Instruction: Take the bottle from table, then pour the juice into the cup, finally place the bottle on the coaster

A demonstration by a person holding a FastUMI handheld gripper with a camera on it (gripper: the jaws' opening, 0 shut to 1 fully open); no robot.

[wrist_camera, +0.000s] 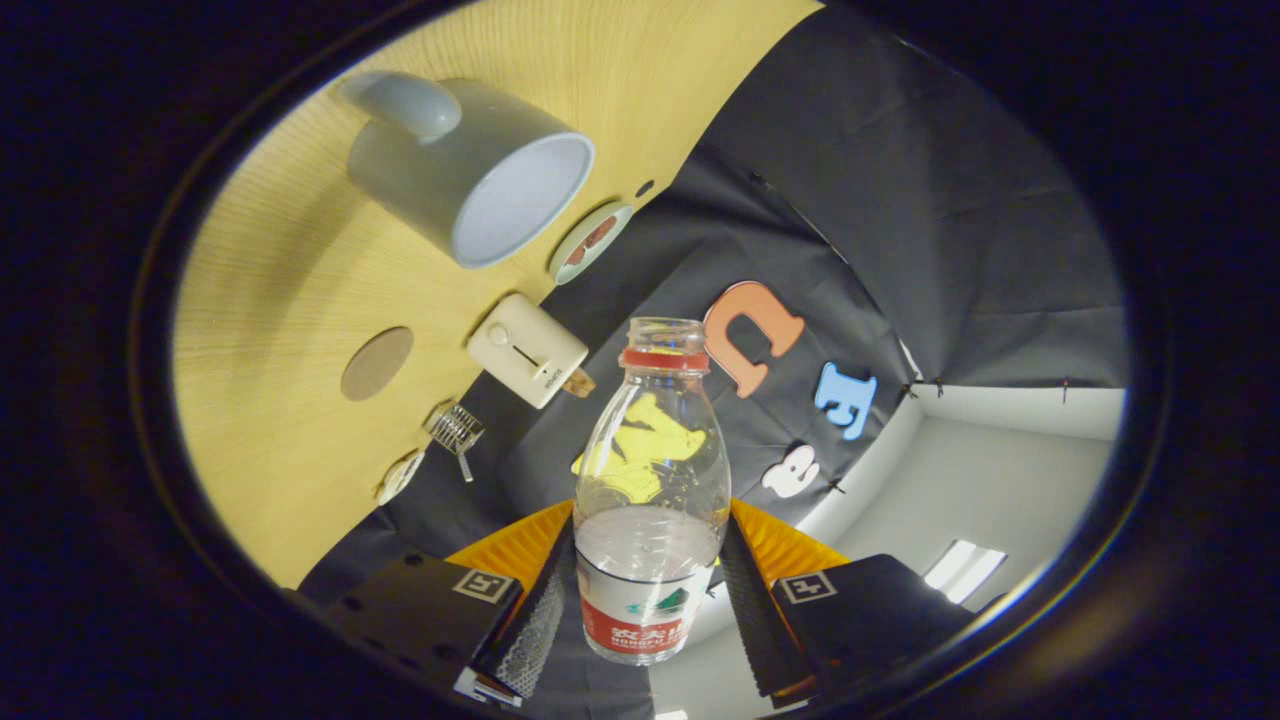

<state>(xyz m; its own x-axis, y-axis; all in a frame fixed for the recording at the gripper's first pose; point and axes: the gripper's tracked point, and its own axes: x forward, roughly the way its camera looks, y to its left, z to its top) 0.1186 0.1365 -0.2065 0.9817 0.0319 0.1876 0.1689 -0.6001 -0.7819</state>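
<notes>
Gripper view: gripper [648, 600] clamped on clear plastic bottle [651, 500], tilted view over wooden bench [290, 290].

Both black textured fingers [535, 625] press the bottle's lower labelled part; bottle uncapped, red neck ring, liquid roughly halfway up. Beyond the fingers: glossy pale-blue ceramic cup [470, 165] with handle, round brown coaster [377, 363] flat on the light wood grain, cream boxy toaster [527, 350], small wire rack [456, 428], small round dish [590, 240] near the cup.

Couldn't make out that tiny round thing [401, 476] by the wire strainer [456, 429]; the fingers [533, 620] hid the bottle's [651, 490] lower sides.
</notes>
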